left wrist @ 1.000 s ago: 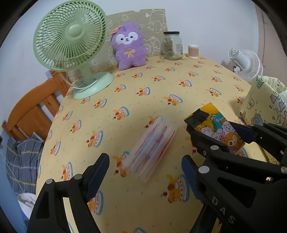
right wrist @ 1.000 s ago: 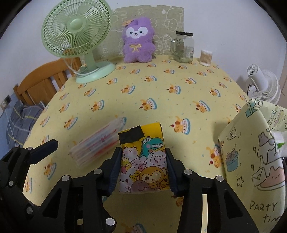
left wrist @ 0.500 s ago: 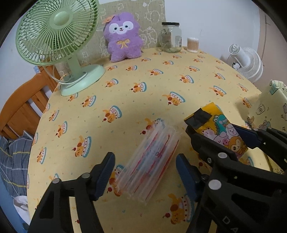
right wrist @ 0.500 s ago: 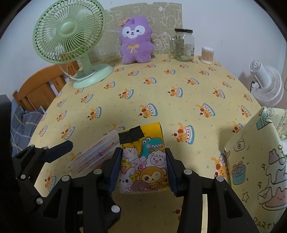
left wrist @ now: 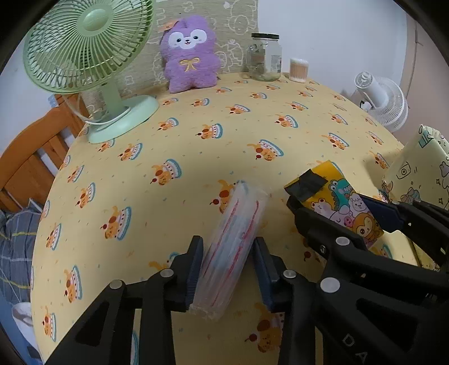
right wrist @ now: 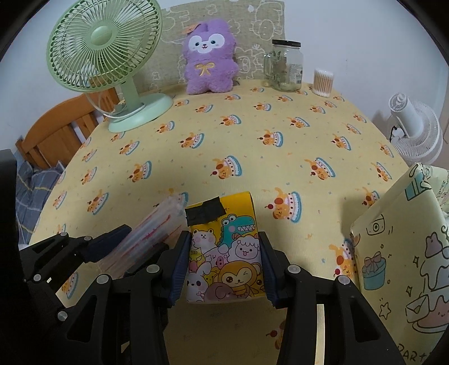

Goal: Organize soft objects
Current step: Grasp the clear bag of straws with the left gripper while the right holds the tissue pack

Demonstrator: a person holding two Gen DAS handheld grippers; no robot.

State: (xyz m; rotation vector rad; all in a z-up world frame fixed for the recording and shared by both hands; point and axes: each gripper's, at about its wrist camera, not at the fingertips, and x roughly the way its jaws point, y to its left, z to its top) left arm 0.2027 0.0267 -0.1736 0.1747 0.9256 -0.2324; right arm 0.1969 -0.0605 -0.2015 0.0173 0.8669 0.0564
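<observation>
Tablecloth in yellow, printed all over with little cakes, covers the table where both grippers work. The left gripper has just been closing, and its blue pads now press on either side of a clear plastic pack with red printing (what it contains cannot be made out), which lies lengthwise between them, its far end resting on the cloth. Just to its right, the right gripper is clamped on a yellow cartoon-animal pouch, one pad against each long edge; a patch of black tape sits at the pouch's far end. A pale yellow gift bag with doodle drawings stands near the right edge of the table. Along the far edge are a green desk fan, a purple plush toy leaning on a patterned cushion, a glass jar and a small tub of cotton swabs. A white fan stands off the table to the right.
</observation>
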